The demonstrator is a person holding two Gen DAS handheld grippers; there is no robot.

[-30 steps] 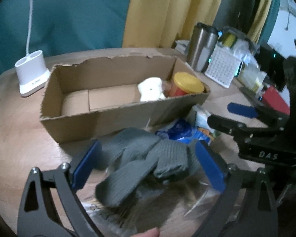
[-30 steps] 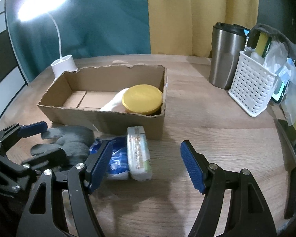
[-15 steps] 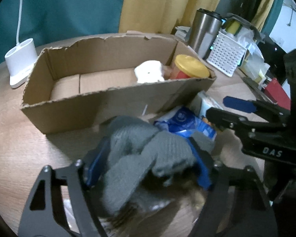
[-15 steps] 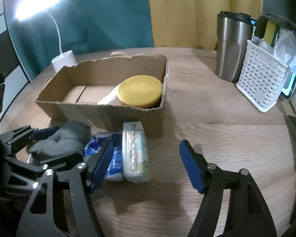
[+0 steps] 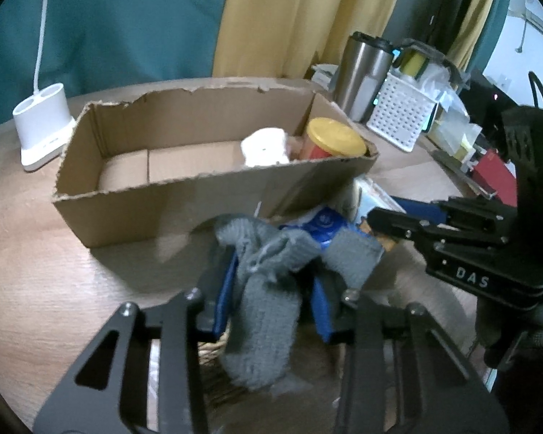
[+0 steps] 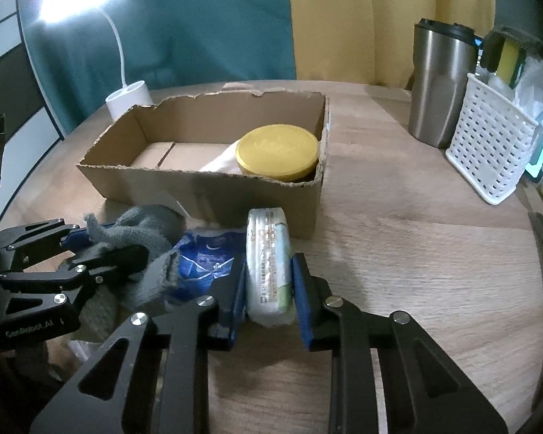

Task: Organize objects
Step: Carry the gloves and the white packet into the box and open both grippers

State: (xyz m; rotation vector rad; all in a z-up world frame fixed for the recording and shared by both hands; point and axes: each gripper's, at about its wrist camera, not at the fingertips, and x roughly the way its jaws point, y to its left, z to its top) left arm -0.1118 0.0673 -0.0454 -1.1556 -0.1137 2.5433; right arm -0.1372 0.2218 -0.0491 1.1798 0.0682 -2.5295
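now, left gripper (image 5: 271, 289): fingers just closed, clamped on grey glove (image 5: 264, 311)
right gripper (image 6: 269, 289): fingers just closed, pinching white packet (image 6: 269, 264)
cardboard box (image 6: 213, 188): just behind both, on bench (image 6: 416, 253)

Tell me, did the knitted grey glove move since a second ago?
Yes. The knitted grey glove lay spread flat before the brown cardboard box; now it is bunched and pinched in the left gripper, whose jaws have just closed.

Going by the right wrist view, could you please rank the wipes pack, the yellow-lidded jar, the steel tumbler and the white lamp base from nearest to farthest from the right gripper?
1. Wipes pack, clamped in the right gripper.
2. Yellow-lidded jar, in the box's right end.
3. and 4. Steel tumbler, far right, and white lamp base, far left: too close to call.
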